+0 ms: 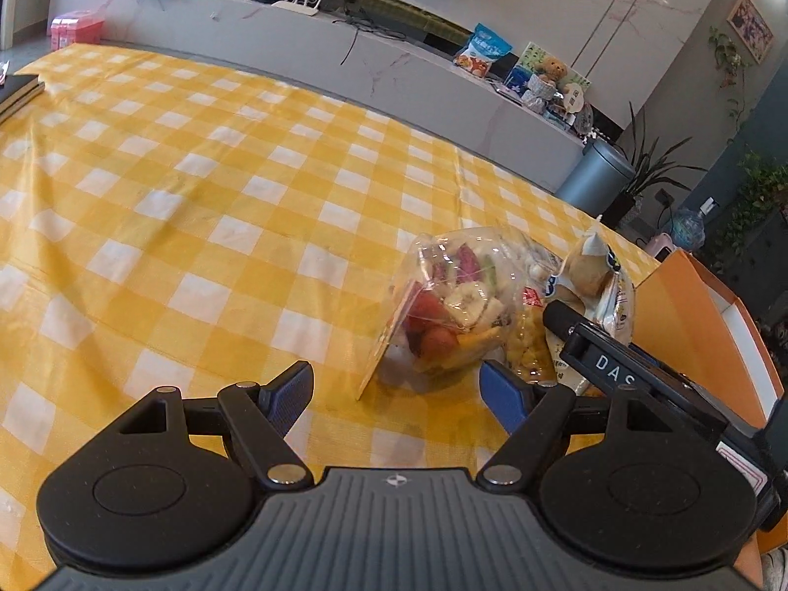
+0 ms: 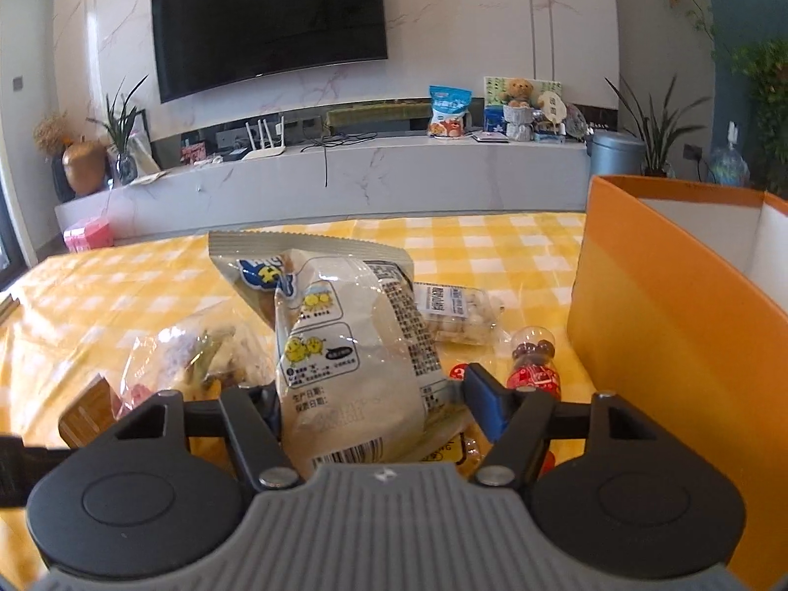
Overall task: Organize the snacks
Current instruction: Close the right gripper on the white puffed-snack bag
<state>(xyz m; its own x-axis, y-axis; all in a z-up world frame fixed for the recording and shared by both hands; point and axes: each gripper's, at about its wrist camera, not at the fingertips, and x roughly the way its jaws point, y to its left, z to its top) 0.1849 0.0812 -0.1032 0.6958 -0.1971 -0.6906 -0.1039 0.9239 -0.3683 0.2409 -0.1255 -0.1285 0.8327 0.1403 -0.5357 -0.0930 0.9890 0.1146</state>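
My left gripper (image 1: 396,396) is open and empty, just above the yellow checked tablecloth (image 1: 197,187), with a clear bag of dried fruit chips (image 1: 453,310) right in front of its right finger. My right gripper (image 2: 374,404) has its jaws around a white snack bag (image 2: 344,344) that stands up between the fingers; whether they press it I cannot tell. That bag and the right gripper show in the left wrist view (image 1: 601,295). The orange box (image 2: 679,344) stands open at the right.
A small clear pack of nuts (image 2: 453,312) and a little red candy bottle (image 2: 534,359) lie beside the orange box. The dried fruit bag (image 2: 197,359) lies left of the right gripper. A TV bench (image 2: 344,172) runs behind the table.
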